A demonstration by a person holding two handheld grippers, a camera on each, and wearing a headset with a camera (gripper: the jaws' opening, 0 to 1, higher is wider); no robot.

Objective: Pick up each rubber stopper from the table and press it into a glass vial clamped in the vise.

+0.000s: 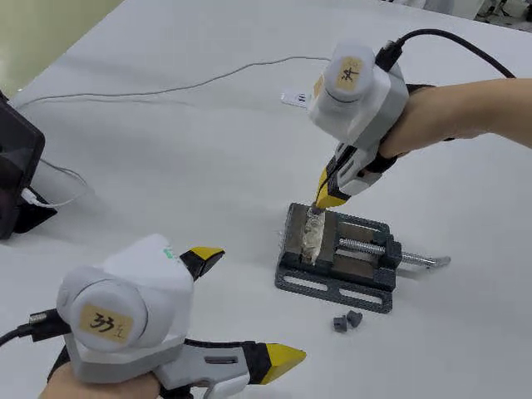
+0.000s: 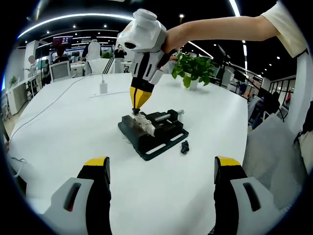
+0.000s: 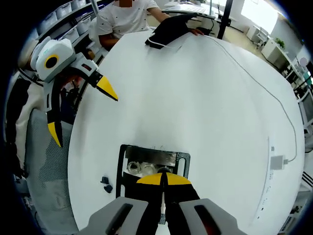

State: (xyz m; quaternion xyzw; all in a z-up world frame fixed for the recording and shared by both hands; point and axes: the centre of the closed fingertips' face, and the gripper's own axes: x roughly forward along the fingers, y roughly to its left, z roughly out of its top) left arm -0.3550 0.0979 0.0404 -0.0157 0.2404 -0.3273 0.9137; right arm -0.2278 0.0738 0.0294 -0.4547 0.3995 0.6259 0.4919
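A black vise [image 1: 293, 278] stands on the white table and clamps a row of clear glass vials [image 1: 312, 234]. My right gripper [image 1: 321, 202] is shut, its yellow tips pointing down onto the far vial's top; whether a stopper sits under them is hidden. In its own view the shut right gripper [image 3: 164, 178] sits just over the vials [image 3: 142, 167] in the vise [image 3: 120, 161]. Two dark grey rubber stoppers [image 1: 347, 321] lie on the table in front of the vise. My left gripper [image 1: 249, 307] hovers open near the table's front edge, holding nothing, well left of the vise [image 2: 164, 142].
A black device [image 1: 17, 166] with cables sits at the left edge. A white charger [image 1: 295, 100] and its cord lie behind the vise. The vise handle [image 1: 424, 260] sticks out to the right. A person [image 3: 127, 19] sits at the table's far side.
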